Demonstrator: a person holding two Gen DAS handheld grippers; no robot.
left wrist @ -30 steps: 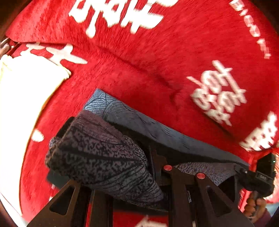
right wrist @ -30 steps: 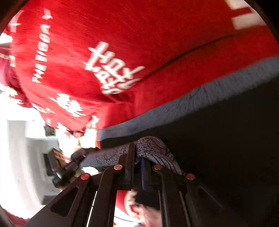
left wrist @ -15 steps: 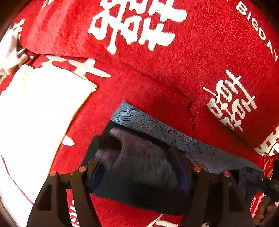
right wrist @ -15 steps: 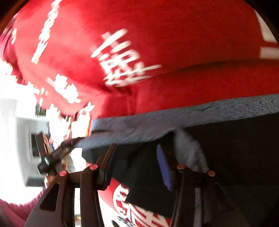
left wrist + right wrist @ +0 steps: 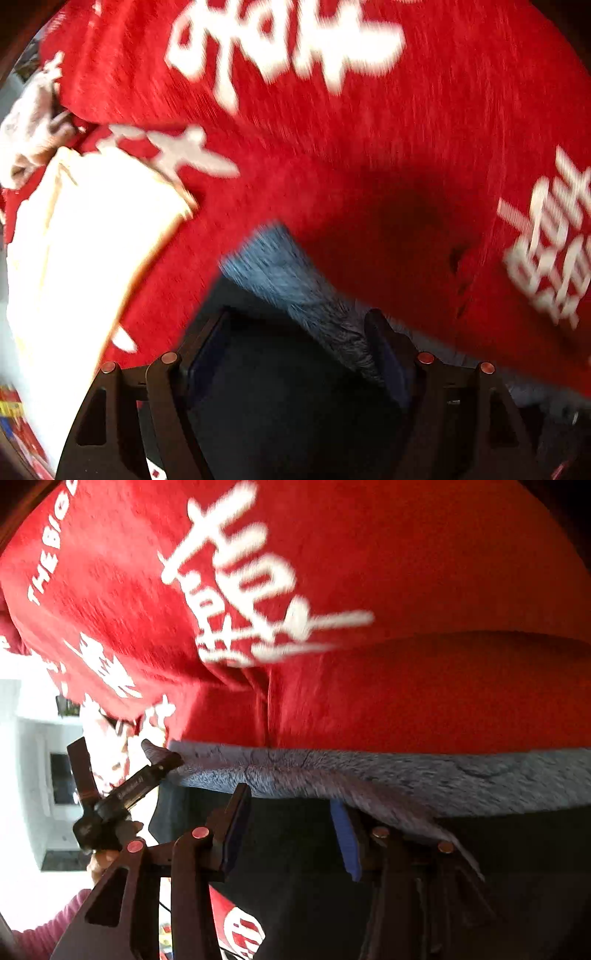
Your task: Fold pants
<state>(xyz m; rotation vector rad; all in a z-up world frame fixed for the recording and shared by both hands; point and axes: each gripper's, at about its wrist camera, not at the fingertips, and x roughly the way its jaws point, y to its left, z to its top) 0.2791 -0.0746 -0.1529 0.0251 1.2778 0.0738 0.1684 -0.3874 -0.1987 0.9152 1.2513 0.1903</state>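
Looking down your left gripper (image 5: 295,343), the jaws have just been opening and now stand wide with nothing pinched; dark fabric lies under and between them, and the grey-blue edge of the pants (image 5: 291,284) brushes past the right-hand finger. Your right gripper (image 5: 291,819) has let go too: jaws apart, blue pads (image 5: 345,834) clear, though a grey flap drapes over its right finger, so you're not quite free of it.

The pants lie flat on the red blanket (image 5: 406,686), just beside and ahead of both tools, long axis running side to side across the right wrist view. Your left gripper sits at the end of that strip nearest the blanket's edge, your right one further along it. The blur's heavy, so I'd guess rather than swear the fold has landed square. A cream cloth (image 5: 74,240) lies off beside the pants.
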